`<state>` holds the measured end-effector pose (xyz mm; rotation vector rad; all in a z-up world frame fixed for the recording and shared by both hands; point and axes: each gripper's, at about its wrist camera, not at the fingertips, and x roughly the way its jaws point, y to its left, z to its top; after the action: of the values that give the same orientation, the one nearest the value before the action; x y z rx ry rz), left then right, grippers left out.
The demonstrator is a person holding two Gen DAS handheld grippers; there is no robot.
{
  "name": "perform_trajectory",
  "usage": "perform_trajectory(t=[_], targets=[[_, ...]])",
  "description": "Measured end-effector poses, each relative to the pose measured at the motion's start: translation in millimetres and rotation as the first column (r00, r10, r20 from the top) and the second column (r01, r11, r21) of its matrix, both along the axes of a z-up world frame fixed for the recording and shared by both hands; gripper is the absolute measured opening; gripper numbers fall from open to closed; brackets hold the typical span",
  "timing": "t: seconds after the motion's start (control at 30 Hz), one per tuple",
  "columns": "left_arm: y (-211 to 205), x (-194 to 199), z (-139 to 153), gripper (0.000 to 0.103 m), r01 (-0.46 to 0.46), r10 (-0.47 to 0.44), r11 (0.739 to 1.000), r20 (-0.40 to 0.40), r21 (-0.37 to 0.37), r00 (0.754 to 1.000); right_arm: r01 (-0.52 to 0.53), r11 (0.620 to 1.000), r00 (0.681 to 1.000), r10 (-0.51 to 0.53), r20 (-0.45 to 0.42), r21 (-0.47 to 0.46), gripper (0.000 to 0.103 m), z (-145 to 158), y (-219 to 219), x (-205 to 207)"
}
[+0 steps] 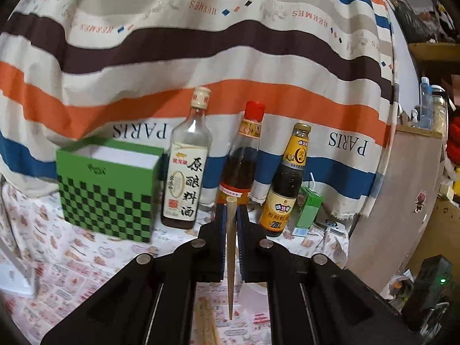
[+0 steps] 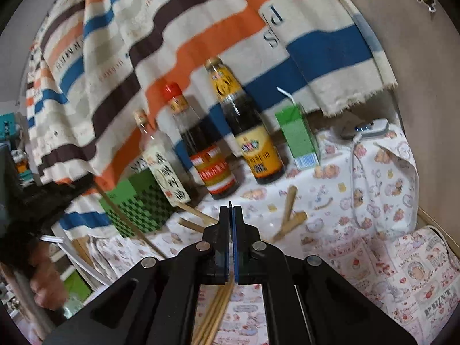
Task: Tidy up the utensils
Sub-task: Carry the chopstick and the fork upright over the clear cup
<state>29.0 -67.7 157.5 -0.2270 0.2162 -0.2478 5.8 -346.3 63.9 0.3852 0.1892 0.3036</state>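
Currently: my left tongs [image 1: 231, 215] clamp one chopstick [image 1: 231, 258], lifted near the green box [image 1: 106, 189]. Right tongs [image 2: 231, 215] closed, empty. Loose chopsticks [image 2: 289, 215] remain on the tablecloth [image 2: 373, 244]. Next, probably: carry over box, drop.

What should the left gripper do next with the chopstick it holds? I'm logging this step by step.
Probably carry it left and forward over the green checkered box. The left gripper is shut on one chopstick, the box stands open-topped left of the bottles, and more chopsticks lie loose on the tablecloth. The right gripper looks shut and empty.
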Motion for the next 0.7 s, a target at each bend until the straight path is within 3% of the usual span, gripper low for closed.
perform_trajectory(t=[0.07, 0.2, 0.43, 0.53, 0.7], targets=[[-6, 9, -4, 0.006, -0.041, 0.042, 0.999, -0.043, 0.021, 0.998, 0.019, 1.000, 0.999, -0.019, 0.028, -0.022, 0.002, 8, 1, -3], [-10, 17, 1, 0.006, -0.019, 0.019, 1.000, -0.029, -0.004, 0.999, -0.019, 0.999, 0.999, 0.020, 0.032, -0.044, 0.002, 28, 3, 4], [-3, 23, 26, 0.006, 0.041, -0.033, 0.989, 0.055, -0.143, 0.998, -0.034, 0.998, 0.997, 0.037, 0.065, -0.058, 0.002, 56, 12, 34], [3, 32, 26, 0.006, 0.019, -0.007, 0.980, 0.060, -0.198, 0.998, -0.030, 0.999, 0.999, 0.031, 0.035, -0.027, 0.002, 58, 14, 58], [-7, 39, 21, 0.006, 0.030, -0.012, 0.985, 0.105, -0.168, 0.994, -0.019, 0.999, 1.000, 0.019, 0.008, -0.027, 0.002, 48, 17, 83]])
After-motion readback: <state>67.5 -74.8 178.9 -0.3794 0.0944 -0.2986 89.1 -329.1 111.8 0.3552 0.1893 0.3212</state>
